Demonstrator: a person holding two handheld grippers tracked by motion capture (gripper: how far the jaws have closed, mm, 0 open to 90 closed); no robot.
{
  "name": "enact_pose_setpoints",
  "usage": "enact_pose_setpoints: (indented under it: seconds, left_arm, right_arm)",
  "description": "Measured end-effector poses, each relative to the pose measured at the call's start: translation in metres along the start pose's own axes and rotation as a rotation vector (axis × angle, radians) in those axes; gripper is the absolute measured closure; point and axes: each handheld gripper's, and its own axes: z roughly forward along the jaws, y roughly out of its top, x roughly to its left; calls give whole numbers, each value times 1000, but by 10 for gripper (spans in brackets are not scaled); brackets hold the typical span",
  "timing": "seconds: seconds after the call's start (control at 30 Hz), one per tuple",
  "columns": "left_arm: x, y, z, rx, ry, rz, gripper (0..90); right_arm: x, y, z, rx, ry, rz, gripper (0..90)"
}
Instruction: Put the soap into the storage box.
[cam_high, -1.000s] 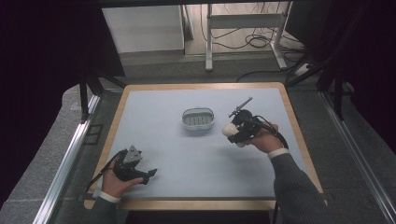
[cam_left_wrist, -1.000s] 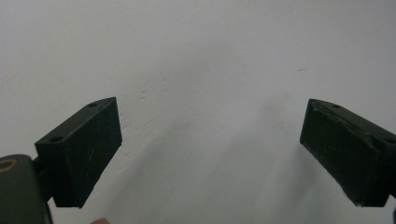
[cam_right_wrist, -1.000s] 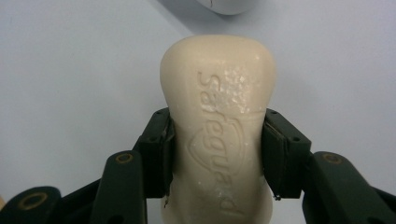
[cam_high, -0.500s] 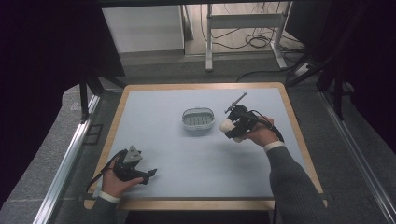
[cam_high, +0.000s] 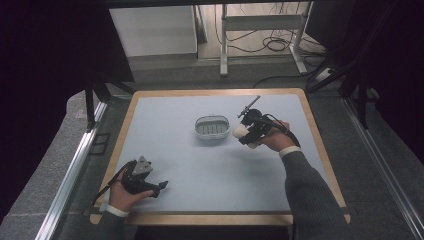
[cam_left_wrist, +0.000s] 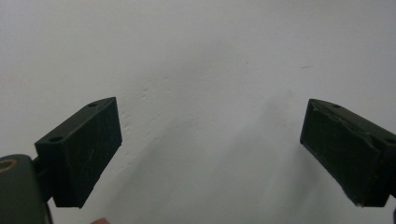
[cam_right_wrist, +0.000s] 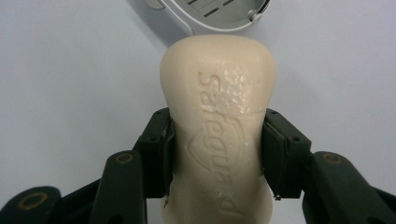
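Observation:
A cream bar of soap (cam_right_wrist: 218, 121) with embossed lettering is clamped across its middle by my right gripper (cam_right_wrist: 217, 149). In the high view the soap (cam_high: 240, 131) is held just right of a white slotted soap dish (cam_high: 211, 127) at the table's middle, with my right gripper (cam_high: 246, 134) behind it. The dish's rim (cam_right_wrist: 219, 18) lies just past the soap's far end. My left gripper (cam_high: 161, 187) rests near the table's front left corner, its jaws wide apart over bare table (cam_left_wrist: 210, 116), holding nothing.
The pale blue table top (cam_high: 200, 165) has a wooden border (cam_high: 200, 219). Beyond the far edge stand a white cabinet (cam_high: 152, 30) and a metal frame with cables (cam_high: 260, 25) on the floor. A rail (cam_high: 70, 170) runs along the left side.
My right gripper has carried the soap leftward, closer to the soap dish. The left gripper has stayed in place.

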Motion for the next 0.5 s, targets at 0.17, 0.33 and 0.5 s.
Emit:
enact_pose_setpoints:
  seconds: [0.17,0.33,0.5]
  left_arm:
    - [0,0,0,0,-1,0,59]
    - [0,0,0,0,0,0,59]
    - [0,0,0,3,-1,3,59]
  right_arm:
    - [-4,7,2,-6,-2,-15,495]
    - [-7,16,4,-7,-2,-27,495]
    - [-8,23,6,-9,8,-58,496]
